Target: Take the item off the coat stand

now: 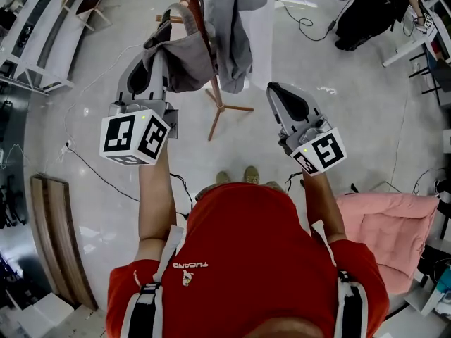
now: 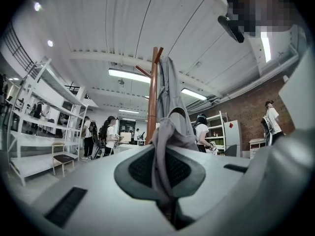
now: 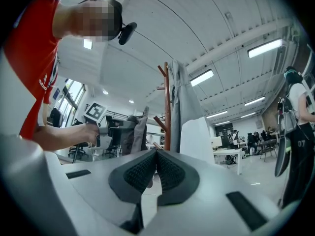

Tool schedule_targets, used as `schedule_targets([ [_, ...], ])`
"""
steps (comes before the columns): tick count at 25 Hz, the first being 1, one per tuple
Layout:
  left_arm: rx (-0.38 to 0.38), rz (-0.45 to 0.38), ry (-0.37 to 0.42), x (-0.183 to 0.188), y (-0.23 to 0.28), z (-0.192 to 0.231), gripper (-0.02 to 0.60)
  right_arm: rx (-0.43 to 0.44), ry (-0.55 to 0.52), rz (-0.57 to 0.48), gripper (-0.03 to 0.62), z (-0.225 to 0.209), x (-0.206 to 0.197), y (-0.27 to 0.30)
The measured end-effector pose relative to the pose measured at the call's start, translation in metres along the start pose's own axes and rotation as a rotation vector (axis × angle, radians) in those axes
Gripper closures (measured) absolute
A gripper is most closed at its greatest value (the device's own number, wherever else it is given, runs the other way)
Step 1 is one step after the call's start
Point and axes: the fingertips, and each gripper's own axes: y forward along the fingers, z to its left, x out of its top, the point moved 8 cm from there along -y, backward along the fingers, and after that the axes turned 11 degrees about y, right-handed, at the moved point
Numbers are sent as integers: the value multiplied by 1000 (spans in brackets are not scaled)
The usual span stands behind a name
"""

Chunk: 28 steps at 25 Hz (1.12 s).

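Note:
A wooden coat stand (image 1: 195, 9) rises at the top middle of the head view, with a long light grey garment (image 1: 236, 37) hanging on it. A darker grey cloth item (image 1: 184, 60) with a strap bunches beside the pole. My left gripper (image 1: 158, 55) is shut on it. In the left gripper view the grey cloth (image 2: 170, 132) runs from the closed jaws (image 2: 162, 154) up toward the stand (image 2: 154, 92). My right gripper (image 1: 272, 88) hovers to the right of the stand, shut with nothing in it (image 3: 156, 151). In its view, the held cloth (image 3: 135, 134) hangs left of the pole (image 3: 167, 112).
The stand's legs (image 1: 224, 108) spread on the glossy floor ahead of my feet. A pink cushioned seat (image 1: 384, 224) is at the right, a wooden bench (image 1: 60, 238) at the left, and cables (image 1: 91, 167) trail between. White shelving (image 1: 42, 27) and people (image 2: 108, 134) stand farther off.

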Motion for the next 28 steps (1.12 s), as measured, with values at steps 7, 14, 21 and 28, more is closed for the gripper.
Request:
schedule_targets([
  [7,-46,-71,-71,-19,-37,7,566,3,12,-13,569,6,2,1],
  [14,-68,-31,-88,-37,-53,7,566,-10,0,-25,569,8,5,0],
  [21,-84,-18,-90,-42,-52,8,566,-10,4,-20,569,9,3,3],
  [28,-90,-7,-88,-44,-52,8,566,-11,9,-20,569,10,2,3],
])
